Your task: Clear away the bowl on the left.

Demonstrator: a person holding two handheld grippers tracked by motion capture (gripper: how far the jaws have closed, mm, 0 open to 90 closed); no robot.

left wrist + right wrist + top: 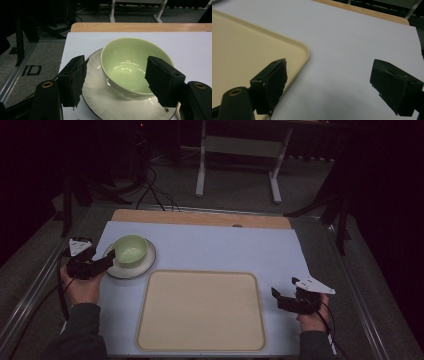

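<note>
Closest to the high camera, two dark-sleeved forearms come up from the bottom edge, each hand carrying a black two-jaw gripper. Beyond them, going by size, stretches the pale blue-white rectangular table top (220,247) with a strip of bare wood along its far edge; its surface also runs under the jaws in the right gripper view. Next is the large cream-coloured plastic tray (200,312) with rounded corners and a low raised rim, lying near the front edge of the table, between the two hands. Smaller is the round white ceramic saucer (146,264) with a faintly ribbed rim, resting on the table just beyond the tray's far left corner. Upright on that saucer stands the pale green glazed bowl (130,249), its inside glossy and holding nothing that can be seen. Smallest are the tools. The left gripper (104,261) sits at the saucer's left side with its jaws spread wide; in the left gripper view they flank the bowl on either side, apart from it. The right gripper (282,296) hovers low over bare table just right of the tray, jaws likewise wide apart, well apart from the bowl.
</note>
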